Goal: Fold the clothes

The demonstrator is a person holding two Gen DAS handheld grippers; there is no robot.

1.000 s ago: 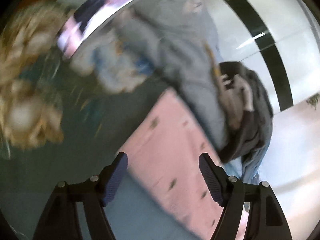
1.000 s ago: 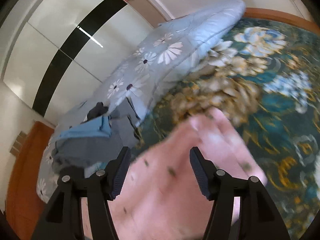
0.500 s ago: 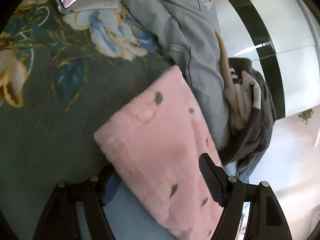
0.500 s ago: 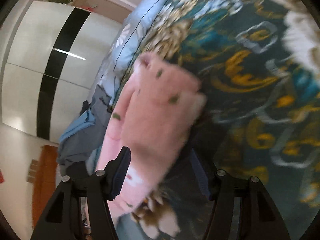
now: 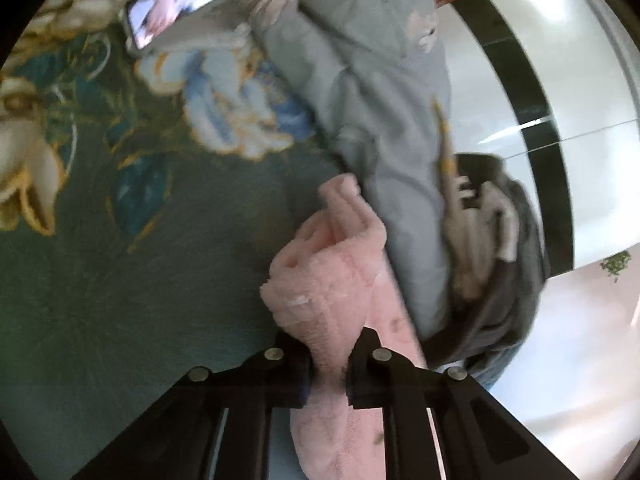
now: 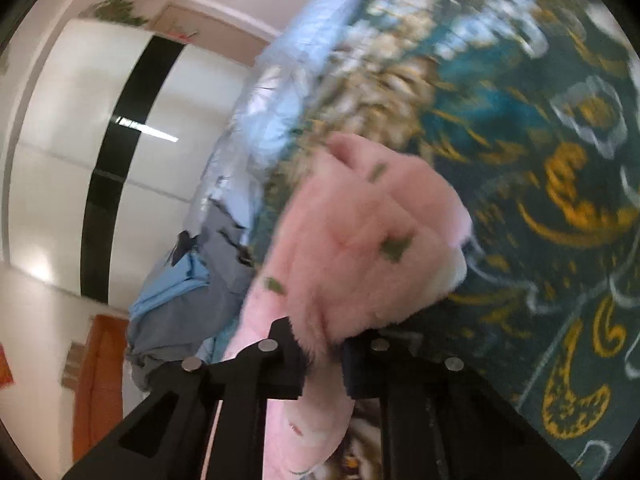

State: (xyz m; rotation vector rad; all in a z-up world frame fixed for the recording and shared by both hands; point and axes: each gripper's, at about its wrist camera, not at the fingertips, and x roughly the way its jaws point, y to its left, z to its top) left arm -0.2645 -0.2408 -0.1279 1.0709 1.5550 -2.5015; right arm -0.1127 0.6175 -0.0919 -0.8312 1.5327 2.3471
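Observation:
A fluffy pink garment (image 5: 332, 292) with small green marks lies on the dark green flowered bedspread (image 5: 120, 280). My left gripper (image 5: 328, 364) is shut on a bunched edge of it, the fabric squeezed between the jaws. In the right wrist view the same pink garment (image 6: 360, 240) bulges up in front of my right gripper (image 6: 324, 360), which is shut on another edge of it. Both views are partly blurred.
A grey-blue quilt (image 5: 384, 100) runs along the bed's far side, with a heap of dark grey and beige clothes (image 5: 492, 248) beside it. A phone or tablet (image 5: 160, 20) lies at the top left. A white and black wardrobe (image 6: 100, 140) stands behind.
Both grippers were open around the pink garment; now both have closed on its edges, and the fabric is bunched and lifted between the jaws.

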